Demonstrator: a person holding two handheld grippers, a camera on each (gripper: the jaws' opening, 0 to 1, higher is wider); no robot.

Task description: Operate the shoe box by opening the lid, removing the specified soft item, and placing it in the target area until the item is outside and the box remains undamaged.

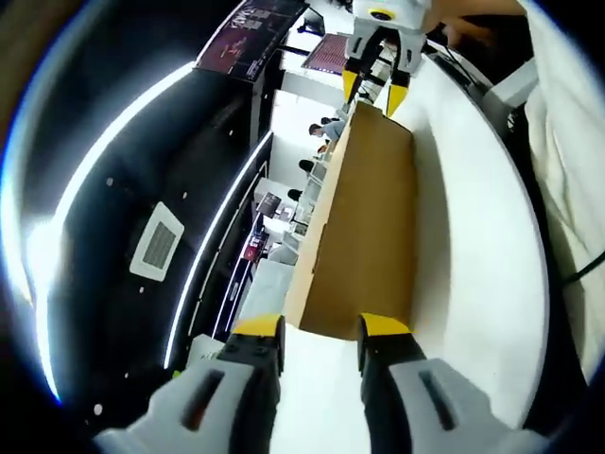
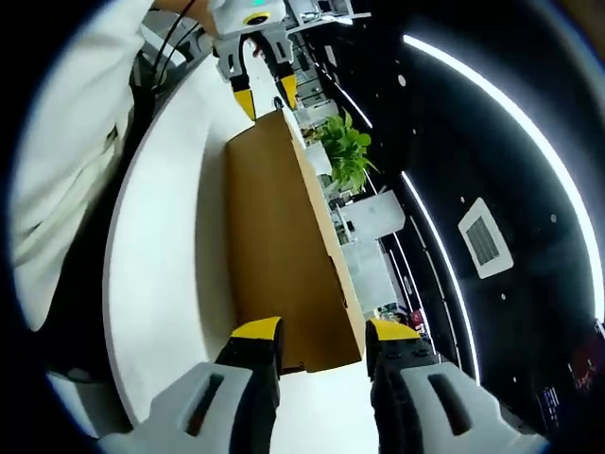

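You had both the left gripper (image 1: 321,331) and right gripper (image 2: 317,336) open at opposite ends of the box (image 1: 364,227); lift the lid evenly.

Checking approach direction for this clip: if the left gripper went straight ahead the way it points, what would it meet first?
Most likely the near end of the cardboard box, right beyond the left gripper; its open jaws straddle that edge. The right gripper sits at the far end.
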